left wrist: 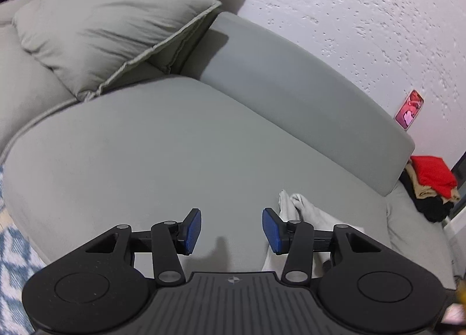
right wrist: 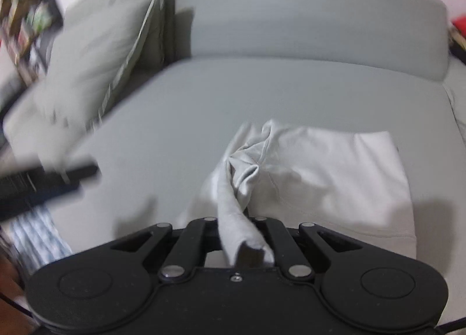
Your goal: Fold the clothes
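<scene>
A pale grey-white garment (right wrist: 320, 177) lies partly flat on the grey sofa seat (right wrist: 174, 119). A twisted strand of it runs back between the jaws of my right gripper (right wrist: 237, 233), which is shut on the cloth. In the left wrist view only a bunched edge of the garment (left wrist: 294, 203) shows, just right of the right blue pad. My left gripper (left wrist: 231, 231) stands open above bare seat cushion (left wrist: 163, 145), nothing between its blue pads (left wrist: 192, 230). The left gripper's dark body (right wrist: 43, 186) appears blurred at the left of the right wrist view.
Two grey cushions (left wrist: 110, 26) lean at the back left against the backrest (left wrist: 291, 84). A pile of folded clothes, red on top (left wrist: 434, 177), sits at the sofa's far right end. A pink picture (left wrist: 409, 113) hangs on the white wall. A blue-white patterned rug (left wrist: 11, 262) lies below the seat.
</scene>
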Motion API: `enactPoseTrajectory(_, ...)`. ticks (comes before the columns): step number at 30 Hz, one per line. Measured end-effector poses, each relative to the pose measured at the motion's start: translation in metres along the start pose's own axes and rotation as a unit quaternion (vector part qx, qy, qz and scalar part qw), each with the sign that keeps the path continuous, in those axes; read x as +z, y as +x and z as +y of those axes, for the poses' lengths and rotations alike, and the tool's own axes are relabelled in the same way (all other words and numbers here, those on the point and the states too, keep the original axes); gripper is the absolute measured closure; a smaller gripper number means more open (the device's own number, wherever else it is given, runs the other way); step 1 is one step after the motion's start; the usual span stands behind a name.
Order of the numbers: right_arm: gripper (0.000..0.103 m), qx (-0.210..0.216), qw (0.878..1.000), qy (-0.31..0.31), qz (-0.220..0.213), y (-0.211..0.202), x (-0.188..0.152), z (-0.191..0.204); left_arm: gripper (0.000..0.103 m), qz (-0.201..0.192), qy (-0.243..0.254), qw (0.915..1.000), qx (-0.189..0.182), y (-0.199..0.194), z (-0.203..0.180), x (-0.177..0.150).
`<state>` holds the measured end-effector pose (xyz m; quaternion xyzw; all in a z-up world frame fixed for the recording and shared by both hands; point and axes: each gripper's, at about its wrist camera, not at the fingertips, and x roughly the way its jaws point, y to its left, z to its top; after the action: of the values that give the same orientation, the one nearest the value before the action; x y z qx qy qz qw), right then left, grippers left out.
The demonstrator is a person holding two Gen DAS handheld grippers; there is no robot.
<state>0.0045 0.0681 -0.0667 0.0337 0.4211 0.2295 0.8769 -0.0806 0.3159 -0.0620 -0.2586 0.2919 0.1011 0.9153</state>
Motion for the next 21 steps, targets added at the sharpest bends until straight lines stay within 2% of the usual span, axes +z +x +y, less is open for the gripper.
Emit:
enactPoseTrajectory(4,0.100,0.005,1.000,-0.002,0.019,0.012,0.015,0.013,0.058,0.000,-0.006,1.0000,-0.003,0.001,0.000,0.000)
enactPoseTrajectory(5,0.096,0.009,0.999,-0.013,0.034,0.018,0.015,0.016,0.058,-0.001,-0.003,1.0000,-0.001,0.001,-0.001,-0.001)
enactPoseTrajectory(7,0.087,0.052,0.995,-0.039,0.071,0.031,0.009,0.019,0.058,-0.003,0.001,1.0000,0.004,0.000,-0.001,-0.002)
enactPoseTrajectory(8,0.080,0.085,0.991,-0.055,0.084,0.029,0.002,0.021,0.058,-0.004,0.002,1.0000,0.006,-0.001,-0.001,-0.002)
enactPoseTrajectory(11,0.080,0.184,0.975,-0.076,0.099,0.013,-0.013,0.015,0.058,-0.005,-0.004,0.9999,0.010,-0.003,0.002,-0.003)
enactPoseTrajectory(13,0.079,0.204,0.974,-0.058,0.081,-0.005,-0.012,-0.007,0.058,-0.003,-0.009,0.9999,0.014,-0.003,0.004,-0.003)
enactPoseTrajectory(16,0.078,0.201,0.979,-0.008,0.044,-0.035,-0.004,-0.056,0.059,0.001,-0.008,0.9999,0.012,-0.001,0.002,-0.003)
enactPoseTrajectory(18,0.078,0.168,0.986,0.003,0.015,-0.049,-0.001,-0.087,0.064,0.000,0.004,1.0000,0.001,0.000,-0.005,-0.004)
enactPoseTrajectory(20,0.079,0.137,0.991,0.000,-0.003,-0.055,-0.002,-0.108,0.083,0.011,0.065,0.9976,-0.020,0.011,-0.031,-0.010)
enactPoseTrajectory(21,0.081,0.130,0.991,-0.011,0.000,-0.051,-0.005,-0.111,0.088,0.017,0.101,0.9942,-0.031,0.018,-0.046,-0.013)
